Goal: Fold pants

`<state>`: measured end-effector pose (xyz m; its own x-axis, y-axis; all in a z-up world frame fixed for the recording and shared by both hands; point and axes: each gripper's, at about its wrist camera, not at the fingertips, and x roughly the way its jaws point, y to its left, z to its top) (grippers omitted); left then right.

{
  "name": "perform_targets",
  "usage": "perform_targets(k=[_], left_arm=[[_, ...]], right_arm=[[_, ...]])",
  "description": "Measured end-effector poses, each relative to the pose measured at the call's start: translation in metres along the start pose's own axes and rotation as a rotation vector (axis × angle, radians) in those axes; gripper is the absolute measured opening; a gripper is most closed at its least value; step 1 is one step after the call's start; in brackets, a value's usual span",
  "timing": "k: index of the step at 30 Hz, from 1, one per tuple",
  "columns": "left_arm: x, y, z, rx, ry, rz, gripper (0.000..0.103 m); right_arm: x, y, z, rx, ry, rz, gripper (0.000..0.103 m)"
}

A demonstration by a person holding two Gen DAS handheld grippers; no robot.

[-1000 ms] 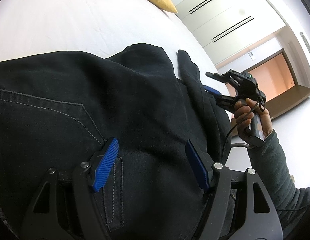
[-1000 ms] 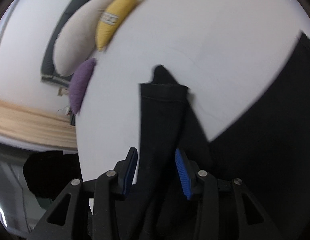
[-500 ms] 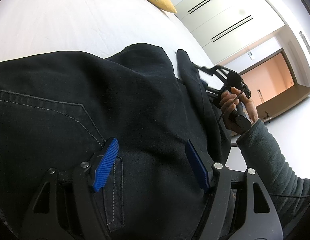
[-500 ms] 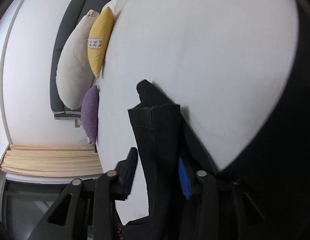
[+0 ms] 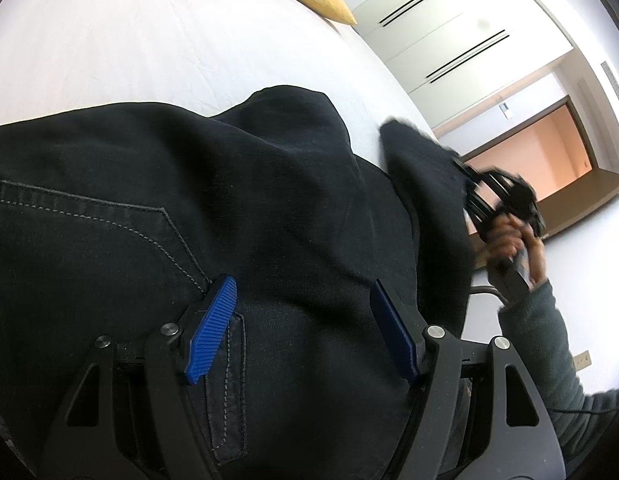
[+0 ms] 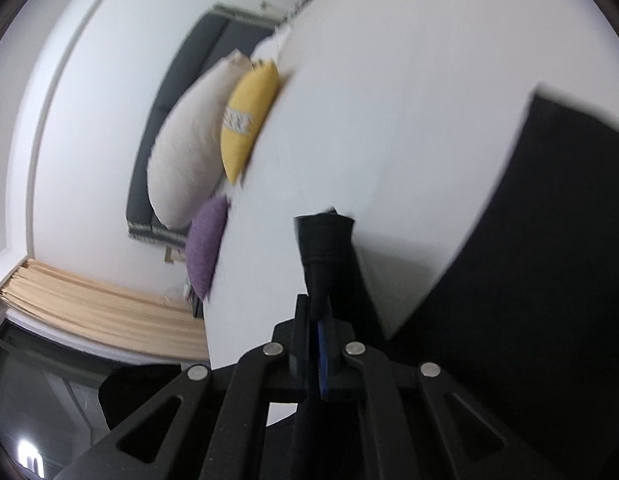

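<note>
Black denim pants (image 5: 189, 208) lie on a white bed (image 5: 129, 40), back pocket and stitching up. My left gripper (image 5: 303, 320) is open, its blue pads (image 5: 211, 330) just above the seat of the pants, holding nothing. My right gripper (image 6: 316, 320) is shut on the hem end of a pant leg (image 6: 323, 240), which sticks out past the fingertips. In the left wrist view the right gripper (image 5: 489, 200) sits at the right, behind the lifted leg end (image 5: 421, 168). The rest of the pants (image 6: 529, 280) fills the right of the right wrist view.
A yellow cushion (image 6: 247, 120), a cream pillow (image 6: 189, 152) and a purple cushion (image 6: 205, 248) lie at the head of the bed by a dark headboard. White wardrobe doors (image 5: 449, 28) and an orange doorway (image 5: 549, 148) stand beyond the bed's right edge.
My right gripper closed on the pant leg hem and lifted it, swinging its view. The left gripper stayed open and still over the seat.
</note>
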<state>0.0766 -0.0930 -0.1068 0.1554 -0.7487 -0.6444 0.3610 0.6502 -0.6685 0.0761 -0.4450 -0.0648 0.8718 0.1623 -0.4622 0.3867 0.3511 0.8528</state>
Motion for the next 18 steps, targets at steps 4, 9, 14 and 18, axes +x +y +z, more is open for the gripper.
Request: perform_targets(k=[4, 9, 14, 18], left_arm=[[0.001, 0.002, 0.004, -0.03, 0.001, -0.005, 0.069], [0.003, 0.001, 0.008, -0.058, 0.001, 0.003, 0.069], [0.004, 0.001, 0.012, -0.094, 0.002, 0.009, 0.069], [0.008, -0.002, 0.013, -0.089, 0.0, 0.024, 0.069]], right_arm=[[-0.054, -0.027, -0.001, 0.048, -0.099, -0.011, 0.004], [-0.082, -0.079, -0.011, 0.133, -0.141, -0.064, 0.004], [-0.095, -0.104, -0.025, 0.16, -0.188, -0.084, 0.004], [-0.115, -0.089, -0.026, 0.065, -0.231, -0.075, 0.004]])
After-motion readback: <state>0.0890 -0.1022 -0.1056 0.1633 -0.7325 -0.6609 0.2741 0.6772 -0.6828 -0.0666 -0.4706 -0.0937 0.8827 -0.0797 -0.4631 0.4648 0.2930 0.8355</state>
